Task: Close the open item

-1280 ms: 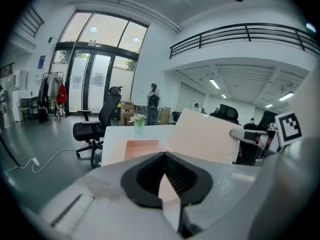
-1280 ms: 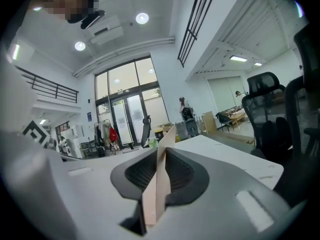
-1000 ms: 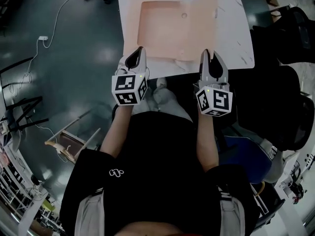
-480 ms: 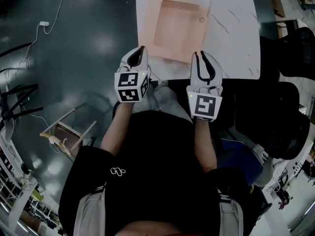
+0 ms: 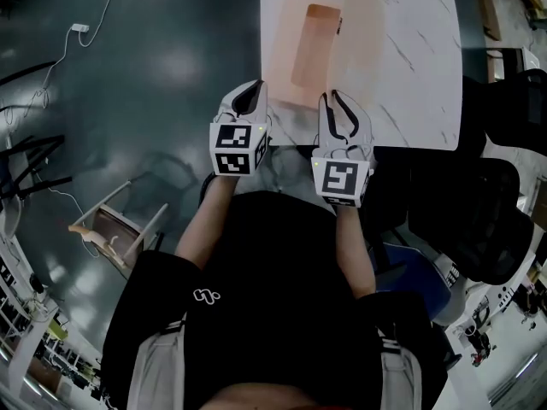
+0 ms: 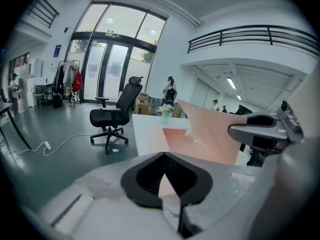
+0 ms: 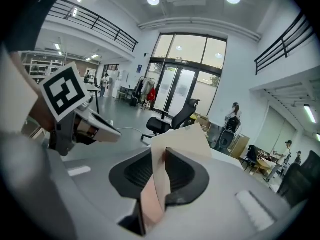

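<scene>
A pink shallow box (image 5: 309,45) lies on the white marble table (image 5: 419,75), and its lid (image 5: 362,24) stands raised along the box's right side, leaning over it. My right gripper (image 5: 335,101) is at the table's front edge, with the lid's near edge (image 7: 155,194) pinched between its jaws. My left gripper (image 5: 249,96) hovers beside it at the table's front left corner, shut and holding nothing. In the left gripper view the box (image 6: 177,136) and the slanted lid (image 6: 210,139) lie ahead.
Black office chairs (image 5: 504,84) stand to the right of the table and another (image 6: 117,116) stands on the floor to the left. A wooden frame (image 5: 120,233) and cables (image 5: 81,28) lie on the dark floor. People stand far off.
The lid has swung left over the box, so less of the box's inside shows. My right gripper has moved left, closer to the left gripper.
</scene>
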`<state>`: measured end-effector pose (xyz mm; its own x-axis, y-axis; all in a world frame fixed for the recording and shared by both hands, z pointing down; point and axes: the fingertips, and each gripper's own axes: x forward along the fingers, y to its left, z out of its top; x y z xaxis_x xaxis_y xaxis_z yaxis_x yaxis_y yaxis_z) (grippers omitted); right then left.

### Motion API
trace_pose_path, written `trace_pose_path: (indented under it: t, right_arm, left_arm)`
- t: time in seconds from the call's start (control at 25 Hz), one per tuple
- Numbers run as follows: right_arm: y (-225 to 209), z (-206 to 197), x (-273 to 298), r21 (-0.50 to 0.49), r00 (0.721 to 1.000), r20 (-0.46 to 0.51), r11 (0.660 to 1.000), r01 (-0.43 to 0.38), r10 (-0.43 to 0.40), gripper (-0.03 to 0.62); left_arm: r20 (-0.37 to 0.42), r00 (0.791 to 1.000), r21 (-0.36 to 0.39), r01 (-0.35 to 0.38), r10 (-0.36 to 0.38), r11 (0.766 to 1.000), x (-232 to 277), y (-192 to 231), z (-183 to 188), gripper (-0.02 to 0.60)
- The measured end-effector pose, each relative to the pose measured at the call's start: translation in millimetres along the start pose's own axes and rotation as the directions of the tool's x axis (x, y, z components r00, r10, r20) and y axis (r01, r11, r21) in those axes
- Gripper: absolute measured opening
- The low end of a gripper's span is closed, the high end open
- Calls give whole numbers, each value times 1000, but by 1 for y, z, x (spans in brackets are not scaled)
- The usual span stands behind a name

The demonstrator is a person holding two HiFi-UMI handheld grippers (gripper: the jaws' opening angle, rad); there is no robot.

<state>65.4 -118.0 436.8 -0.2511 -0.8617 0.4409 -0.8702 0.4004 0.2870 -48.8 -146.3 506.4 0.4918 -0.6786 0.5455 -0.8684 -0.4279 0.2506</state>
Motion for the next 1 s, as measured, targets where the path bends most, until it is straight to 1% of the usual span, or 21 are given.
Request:
trace_pose_path:
  t: [0.28,0.52,0.76,1.0]
  right_arm:
    - [38,-9,31,-66,991,-99,993,-94,87,60]
    - [65,-25,52,-99,972,-162,977,-189,171,60]
    - [82,-35,70,-92,948,-210,961,-261,237,60]
    - [95,-45,83,-55,916,-251,940,-336,313,61]
  left_arm:
    - [-14,1000,3,27,-27,1000,-1,12,0,0]
    - [-26,999,-6,36,-36,999,2,20,-5,0]
    - [-66,996,-2,56,-56,998,9,25,-15,0]
    - [-86,993,-2,76,-76,997,13,29,-19,1]
